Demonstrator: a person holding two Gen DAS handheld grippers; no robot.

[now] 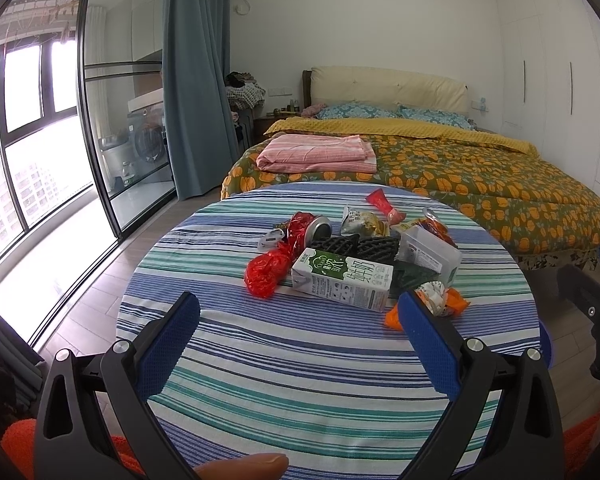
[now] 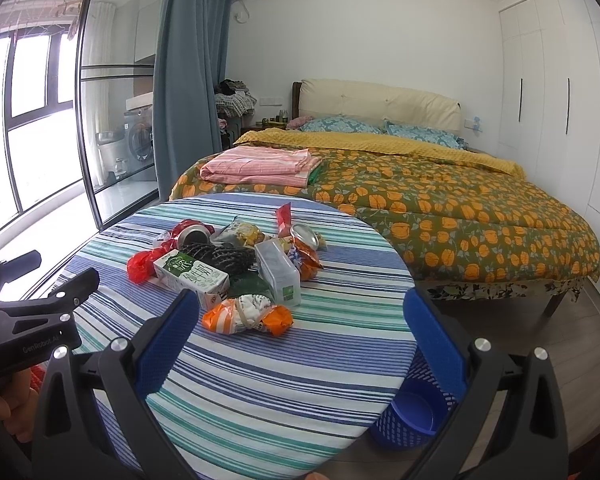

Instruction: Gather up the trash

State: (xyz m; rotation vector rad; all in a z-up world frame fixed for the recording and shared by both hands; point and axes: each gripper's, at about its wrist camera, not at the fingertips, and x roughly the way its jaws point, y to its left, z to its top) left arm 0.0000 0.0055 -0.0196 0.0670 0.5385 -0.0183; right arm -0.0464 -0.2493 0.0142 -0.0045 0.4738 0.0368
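Nothing collected: trash pile (image 2: 236,268) sits on table (image 2: 260,380), blue bin (image 2: 412,416) looks empty. Left gripper (image 1: 300,316), right gripper (image 2: 300,314) gape wide, holding nothing.

Round striped table (image 1: 300,380), milk carton (image 1: 344,280), red bag (image 1: 265,274), orange wrapper (image 2: 248,314), clear box (image 2: 279,272)

Daylit bedroom: bed (image 1: 440,168), curtain (image 1: 196,80), wardrobe (image 2: 548,92).
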